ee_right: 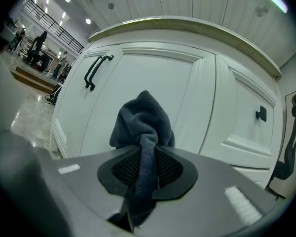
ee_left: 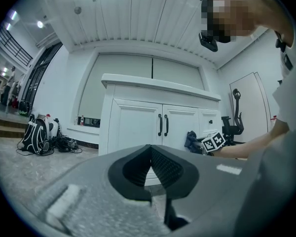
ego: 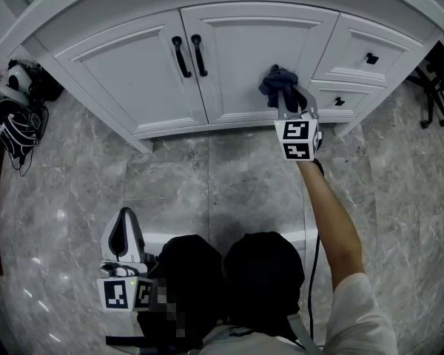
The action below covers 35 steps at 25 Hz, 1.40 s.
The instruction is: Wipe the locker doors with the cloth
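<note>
A dark blue cloth is bunched against the right door of the white cabinet, near that door's right edge. My right gripper is shut on the cloth, which sticks out beyond the jaws toward the door panel. The left door sits beside it, and two black handles meet in the middle. My left gripper hangs low near the person's body, far from the cabinet, jaws shut with nothing between them. From the left gripper view the cloth shows small on the right door.
Two drawers with black knobs sit right of the doors. Backpacks and cables lie on the grey marble floor at the left. A black office chair stands at the right. The person's arm stretches forward to the cabinet.
</note>
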Each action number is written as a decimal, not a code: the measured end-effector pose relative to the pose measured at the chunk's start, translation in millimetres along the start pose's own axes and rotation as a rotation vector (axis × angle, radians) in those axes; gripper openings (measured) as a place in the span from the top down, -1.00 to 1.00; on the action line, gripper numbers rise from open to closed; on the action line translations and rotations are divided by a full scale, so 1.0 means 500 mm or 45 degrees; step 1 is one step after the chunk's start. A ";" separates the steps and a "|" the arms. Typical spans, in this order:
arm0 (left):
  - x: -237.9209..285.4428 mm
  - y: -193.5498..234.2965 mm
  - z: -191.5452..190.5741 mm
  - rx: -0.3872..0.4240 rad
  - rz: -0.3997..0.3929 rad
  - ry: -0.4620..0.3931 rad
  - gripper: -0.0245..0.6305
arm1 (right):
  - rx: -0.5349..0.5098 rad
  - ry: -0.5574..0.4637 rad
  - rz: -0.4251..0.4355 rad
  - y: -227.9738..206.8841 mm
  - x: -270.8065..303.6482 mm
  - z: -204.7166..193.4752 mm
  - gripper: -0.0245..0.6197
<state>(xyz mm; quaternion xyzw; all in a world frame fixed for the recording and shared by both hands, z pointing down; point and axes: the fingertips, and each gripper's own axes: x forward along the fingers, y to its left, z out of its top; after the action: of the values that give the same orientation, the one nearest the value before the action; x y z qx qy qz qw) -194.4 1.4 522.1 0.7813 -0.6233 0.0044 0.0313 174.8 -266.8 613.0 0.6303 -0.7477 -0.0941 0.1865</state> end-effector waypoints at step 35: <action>-0.023 0.040 -0.010 0.011 0.048 0.024 0.92 | 0.033 0.039 0.316 0.328 0.066 -0.019 0.71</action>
<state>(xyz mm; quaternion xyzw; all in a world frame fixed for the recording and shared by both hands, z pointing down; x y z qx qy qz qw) -216.2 8.3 527.5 0.7696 -0.6375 0.0151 0.0339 25.2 -267.6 688.4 0.5365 -0.8183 -0.0509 0.2000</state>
